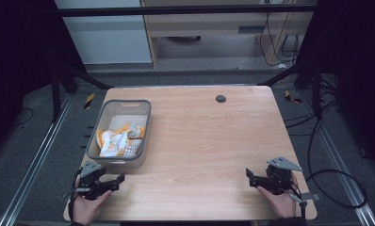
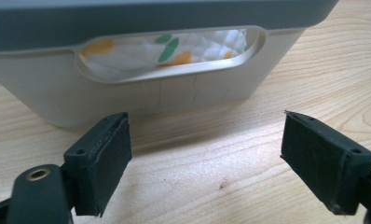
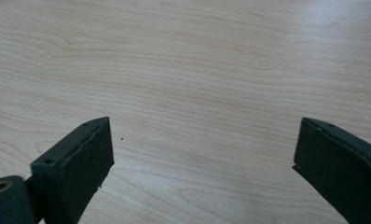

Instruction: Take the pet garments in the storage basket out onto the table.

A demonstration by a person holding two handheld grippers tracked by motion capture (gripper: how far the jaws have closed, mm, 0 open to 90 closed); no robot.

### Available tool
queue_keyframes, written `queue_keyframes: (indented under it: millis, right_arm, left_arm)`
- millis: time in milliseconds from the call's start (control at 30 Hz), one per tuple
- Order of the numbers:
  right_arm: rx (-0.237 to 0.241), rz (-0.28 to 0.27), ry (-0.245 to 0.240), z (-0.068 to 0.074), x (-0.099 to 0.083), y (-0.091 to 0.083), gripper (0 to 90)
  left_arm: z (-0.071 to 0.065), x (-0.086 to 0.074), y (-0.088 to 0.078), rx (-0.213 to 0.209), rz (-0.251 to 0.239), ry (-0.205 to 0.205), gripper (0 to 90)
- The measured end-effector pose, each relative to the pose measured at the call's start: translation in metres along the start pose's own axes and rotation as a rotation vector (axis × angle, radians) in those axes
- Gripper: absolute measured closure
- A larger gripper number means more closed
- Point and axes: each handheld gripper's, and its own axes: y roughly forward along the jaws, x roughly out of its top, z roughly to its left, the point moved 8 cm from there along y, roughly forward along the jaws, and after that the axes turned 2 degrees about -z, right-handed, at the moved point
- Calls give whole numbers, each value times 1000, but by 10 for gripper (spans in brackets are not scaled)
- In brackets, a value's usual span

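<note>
- a light wooden table (image 1: 199, 141) is seen from above, with a grey bin (image 1: 97, 129) set on its left half, near the person's edge.
- inside the bin a crumpled white cloth (image 1: 119, 141) with orange and green marks is held; it lies toward the near end of the bin.
- the left gripper (image 1: 114, 182) is held by the left hand (image 1: 87, 207) at the near left corner of the table, just beside the bin's near wall, not touching it.
- in the left gripper view the jaws are spread wide with nothing between them; the bin (image 2: 174, 88) stands close ahead, and the cloth (image 2: 174, 49) is glimpsed through the handle cut-out in its wall.
- the right gripper (image 1: 252, 178) is held by the right hand (image 1: 282, 202) at the near right side, well apart from the bin.
- in the right gripper view the jaws are likewise spread and empty (bare wood grain of the table (image 3: 197, 70) lies ahead).
- a small dark round disc (image 1: 220, 98) is set into the tabletop near its far edge.
</note>
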Motion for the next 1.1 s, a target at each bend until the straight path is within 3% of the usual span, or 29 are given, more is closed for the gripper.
queue_keyframes:
  millis: [133,267,533,767,1100]
  right_arm:
    - [20,24,-14,2,-3,1,16]
    - [14,9,-30,3,-2,0,63]
    - [23,0,-7,2,-3,-1,85]
    - [30,-1,-20,4,-3,0,90]
    - [36,2,-26,5,-4,1,96]
  left_arm:
    - [-1,2,-4,2,-5,0,172]
    - [-1,7,-10,4,-31,-11,181]
    - [-2,11,-14,-10,-44,-14,183]
    - [-4,21,-24,-21,-100,-23,188]
    - [-6,29,-31,-31,-121,-23,194]
